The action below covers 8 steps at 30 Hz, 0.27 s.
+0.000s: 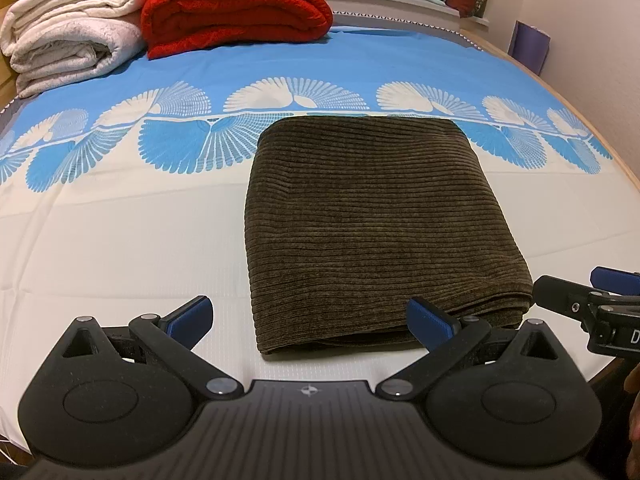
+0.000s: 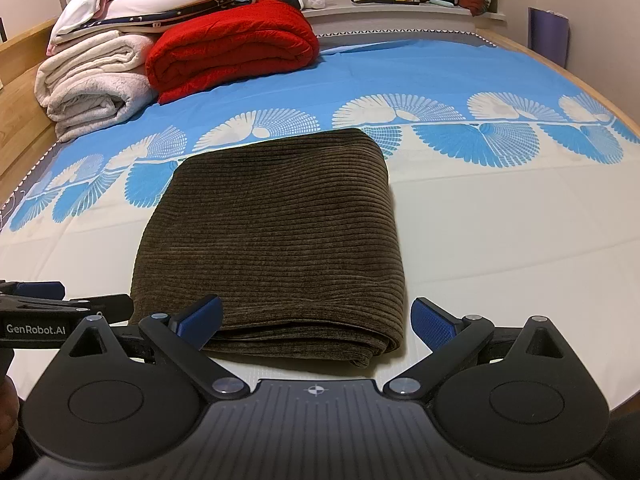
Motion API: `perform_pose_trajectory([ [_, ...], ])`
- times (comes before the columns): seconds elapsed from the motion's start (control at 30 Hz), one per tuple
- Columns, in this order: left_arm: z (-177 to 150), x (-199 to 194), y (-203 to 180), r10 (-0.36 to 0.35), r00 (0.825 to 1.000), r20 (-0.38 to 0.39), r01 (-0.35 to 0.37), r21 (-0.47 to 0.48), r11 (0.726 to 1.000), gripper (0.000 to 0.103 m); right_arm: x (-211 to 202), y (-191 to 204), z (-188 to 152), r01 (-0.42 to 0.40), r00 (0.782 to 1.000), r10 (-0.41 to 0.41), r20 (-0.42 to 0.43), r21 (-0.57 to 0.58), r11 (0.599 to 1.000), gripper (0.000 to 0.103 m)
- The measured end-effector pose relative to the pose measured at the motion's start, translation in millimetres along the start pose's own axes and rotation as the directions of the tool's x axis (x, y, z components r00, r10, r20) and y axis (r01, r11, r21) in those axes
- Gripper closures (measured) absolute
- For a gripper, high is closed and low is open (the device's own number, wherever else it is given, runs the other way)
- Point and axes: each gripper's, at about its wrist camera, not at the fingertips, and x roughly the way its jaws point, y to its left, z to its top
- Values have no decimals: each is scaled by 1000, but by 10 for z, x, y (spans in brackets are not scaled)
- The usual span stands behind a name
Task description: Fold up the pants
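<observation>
We judge folding done — the pants [image 1: 380,224] lie stacked at twelve o'clock. Left gripper [image 1: 310,322] and right gripper [image 2: 316,320] gape wide, empty — next, withdraw.

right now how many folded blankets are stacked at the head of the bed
2 clearly: a red blanket and a white blanket to its left. More bedding lies on the white one, so others may be hidden.

The folded pants [image 1: 384,232] lie on the bed [image 1: 120,240]; behind them to the left sit the stacked blankets [image 1: 236,8], and both grippers stand just before them.
</observation>
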Motion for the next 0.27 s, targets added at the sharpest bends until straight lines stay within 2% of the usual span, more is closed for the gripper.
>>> perform_pose_trajectory([
  [0.27,-3,5,12,11,1000,0,-11,6,1000,0,0,-2,-1,0,1000,0,0,0,1000,3],
])
